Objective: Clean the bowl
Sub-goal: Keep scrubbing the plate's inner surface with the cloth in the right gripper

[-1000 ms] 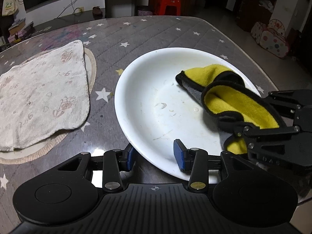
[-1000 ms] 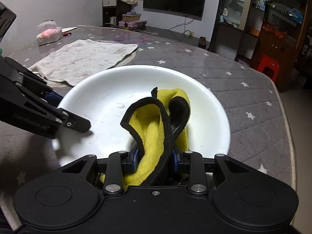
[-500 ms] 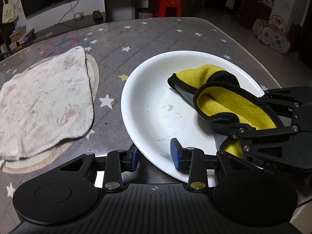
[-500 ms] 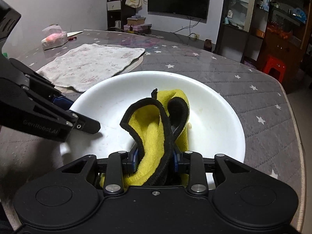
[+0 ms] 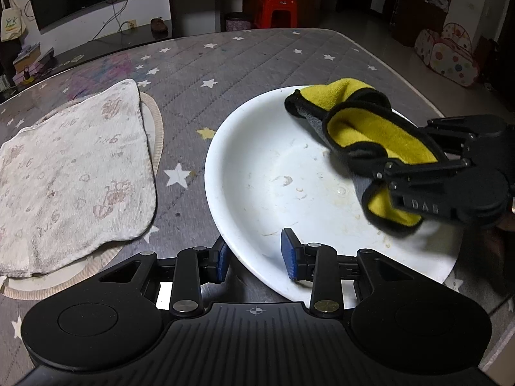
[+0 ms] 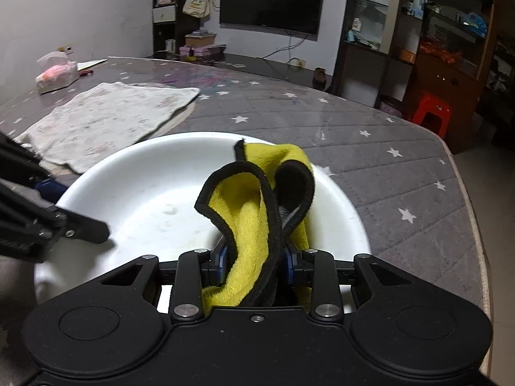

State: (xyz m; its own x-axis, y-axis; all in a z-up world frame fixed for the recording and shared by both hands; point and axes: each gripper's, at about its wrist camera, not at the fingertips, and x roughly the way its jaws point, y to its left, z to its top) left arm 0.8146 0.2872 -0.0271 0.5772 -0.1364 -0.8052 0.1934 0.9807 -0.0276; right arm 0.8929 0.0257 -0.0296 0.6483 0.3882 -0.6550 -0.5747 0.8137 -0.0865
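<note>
A shallow white bowl (image 5: 273, 160) with smears and drops inside sits on the grey star-patterned table. My left gripper (image 5: 254, 255) holds its near rim, one blue pad outside and one inside the bowl. From the right wrist view, the left gripper's fingers (image 6: 87, 228) reach in over the bowl's (image 6: 154, 186) left rim. My right gripper (image 6: 256, 263) is shut on a folded yellow cloth (image 6: 248, 222) with black edging. The yellow cloth (image 5: 370, 128) hangs over the bowl's far right side, and the right gripper (image 5: 391, 180) comes in from the right.
A patterned white towel (image 5: 74, 167) lies on a round mat left of the bowl. A tissue pack (image 6: 56, 75) sits at the table's far left. The table's edge (image 6: 476, 225) runs close on the right. A red stool (image 5: 276, 9) stands beyond the table.
The right gripper has carried the yellow cloth across the bowl toward its far right rim. The left gripper's pads have drawn closer together on the near rim.
</note>
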